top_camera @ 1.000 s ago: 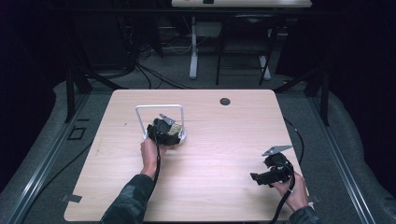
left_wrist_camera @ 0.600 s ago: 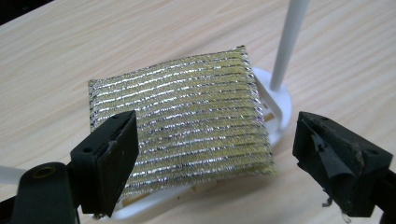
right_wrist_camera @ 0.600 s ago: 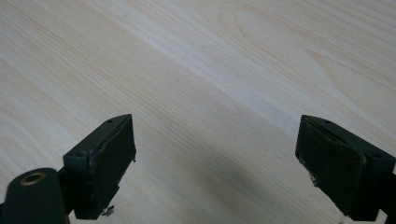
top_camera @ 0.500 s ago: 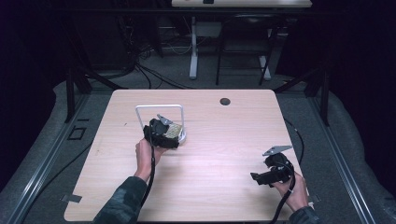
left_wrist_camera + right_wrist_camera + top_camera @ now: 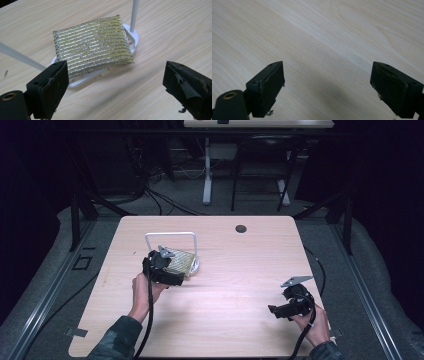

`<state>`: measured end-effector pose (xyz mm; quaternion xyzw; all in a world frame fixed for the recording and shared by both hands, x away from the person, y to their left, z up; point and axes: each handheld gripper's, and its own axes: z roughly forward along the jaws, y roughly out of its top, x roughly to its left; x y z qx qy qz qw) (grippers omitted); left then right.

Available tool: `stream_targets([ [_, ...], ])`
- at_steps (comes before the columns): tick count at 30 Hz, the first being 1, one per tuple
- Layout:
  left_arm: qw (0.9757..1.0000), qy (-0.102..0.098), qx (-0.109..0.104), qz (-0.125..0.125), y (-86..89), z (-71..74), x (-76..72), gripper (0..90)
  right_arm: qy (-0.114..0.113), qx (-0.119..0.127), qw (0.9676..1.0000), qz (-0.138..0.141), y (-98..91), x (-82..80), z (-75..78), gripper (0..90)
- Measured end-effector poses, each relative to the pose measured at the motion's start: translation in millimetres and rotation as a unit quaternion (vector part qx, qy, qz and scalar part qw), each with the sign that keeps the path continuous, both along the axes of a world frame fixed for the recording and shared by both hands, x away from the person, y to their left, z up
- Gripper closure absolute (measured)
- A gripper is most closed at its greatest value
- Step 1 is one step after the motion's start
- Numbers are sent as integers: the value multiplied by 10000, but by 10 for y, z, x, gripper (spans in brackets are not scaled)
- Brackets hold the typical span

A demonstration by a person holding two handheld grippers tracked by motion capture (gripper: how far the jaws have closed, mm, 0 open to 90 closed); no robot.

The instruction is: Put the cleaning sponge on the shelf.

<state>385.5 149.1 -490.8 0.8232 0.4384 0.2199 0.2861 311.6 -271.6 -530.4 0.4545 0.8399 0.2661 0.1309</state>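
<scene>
Metallic scouring sponge [image 5: 92, 46] flat on white rack [image 5: 132, 37], pale wood table [image 5: 240, 285], dark room; both tongs spread, left [image 5: 115, 85] just opening.

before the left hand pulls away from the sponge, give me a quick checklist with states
1. Sponge lies flat on the white holder: ok.
2. Left gripper open, jaws just opened further, nothing between its fingers: ok.
3. Fingers apart from the sponge: ok for the far one; the near one overlaps the sponge's corner in the left gripper view, cannot tell.
4. Holder's handle upright, behind the gripper: ok.
5. Right gripper open and holding nothing over bare table: ok.
6. Sponge fully inside the holder's rim: cannot tell.
</scene>
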Motion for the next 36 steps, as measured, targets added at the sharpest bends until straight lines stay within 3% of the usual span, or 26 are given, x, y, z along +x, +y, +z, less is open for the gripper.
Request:
stream_targets([
  [11, 10000, 47, -36, 53, 283, 114, -214, 33, 3, -16, 10000, -5, 0, -1, -1, 117],
  [20, 9997, 126, -101, 161, 531, 110, -419, 9, -27, -46, 10000, -6, 4, -1, -4, 119],
  [36, 9983, 333, -180, 436, 959, -85, -780, 2, 28, -46, 10000, -14, 15, -3, -6, 125],
])
